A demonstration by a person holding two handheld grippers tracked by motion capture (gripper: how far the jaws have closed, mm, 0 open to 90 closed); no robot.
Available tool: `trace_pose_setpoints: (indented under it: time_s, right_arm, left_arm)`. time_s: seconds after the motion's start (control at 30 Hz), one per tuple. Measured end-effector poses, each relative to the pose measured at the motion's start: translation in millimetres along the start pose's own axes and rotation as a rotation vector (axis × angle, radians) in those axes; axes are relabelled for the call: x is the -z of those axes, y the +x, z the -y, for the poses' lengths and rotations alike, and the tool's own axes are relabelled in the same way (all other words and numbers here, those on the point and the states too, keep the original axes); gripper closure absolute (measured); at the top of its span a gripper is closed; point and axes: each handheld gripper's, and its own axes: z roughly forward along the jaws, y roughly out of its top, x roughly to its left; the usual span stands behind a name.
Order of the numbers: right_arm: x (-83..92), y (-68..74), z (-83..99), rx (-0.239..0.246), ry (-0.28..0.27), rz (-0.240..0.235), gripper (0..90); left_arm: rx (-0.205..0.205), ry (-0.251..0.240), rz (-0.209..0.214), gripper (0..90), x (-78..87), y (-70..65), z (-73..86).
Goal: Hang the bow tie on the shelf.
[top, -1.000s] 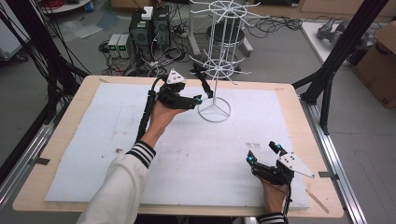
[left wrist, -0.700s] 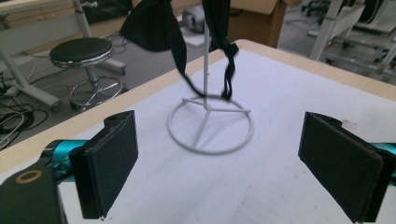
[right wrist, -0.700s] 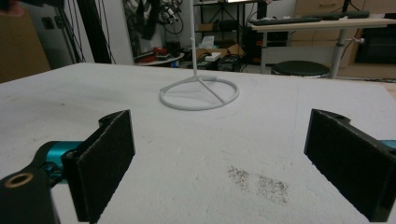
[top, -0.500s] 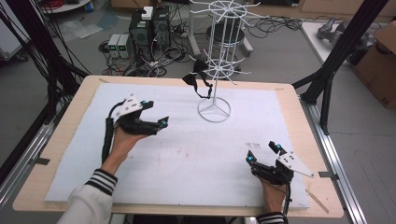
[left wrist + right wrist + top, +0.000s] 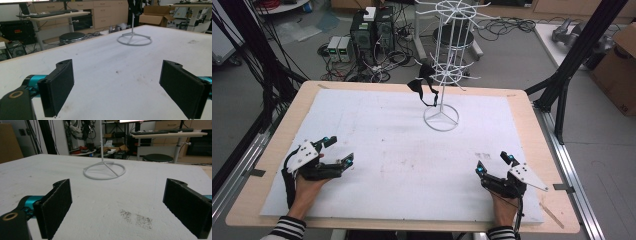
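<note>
Black item hangs on the white wire rack at the desk's twelve o'clock, well apart from both tongs: left tongs at seven o'clock, right tongs at five, each spread wide, nothing between.

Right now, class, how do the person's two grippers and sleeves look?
Each gripper, left gripper and right gripper, is black with turquoise joints, a grey three-cornered plate on top and a trailing black cable. Both sleeves carry black and white stripes.

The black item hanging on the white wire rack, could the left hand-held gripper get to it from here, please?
Probably yes: the left hand-held gripper is open and empty, with bare table between it and the black item on the white wire rack.
</note>
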Motion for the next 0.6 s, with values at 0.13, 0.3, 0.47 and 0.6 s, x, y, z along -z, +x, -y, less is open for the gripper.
trace_pose_setpoints:
  time_s: [0.13,0.3,0.47,0.6]
  right_arm:
    - [0.0,0.0,0.1,-0.001,-0.001,0.000,7.6]
    - [0.1,0.0,0.2,0.001,-0.006,0.001,7.5]
    - [0.7,-0.6,0.4,-0.004,-0.012,-0.001,7.5]
    - [0.9,-1.1,0.4,-0.004,-0.015,-0.005,7.5]
  left_arm:
    - [0.021,-0.098,-0.040,13.2,17.5,3.3,12.5]
    - [0.055,-0.130,-0.062,15.0,20.3,5.2,14.8]
    - [0.054,-0.133,-0.070,15.6,20.7,4.8,15.2]
    - [0.057,-0.136,-0.073,15.1,21.0,4.9,15.5]
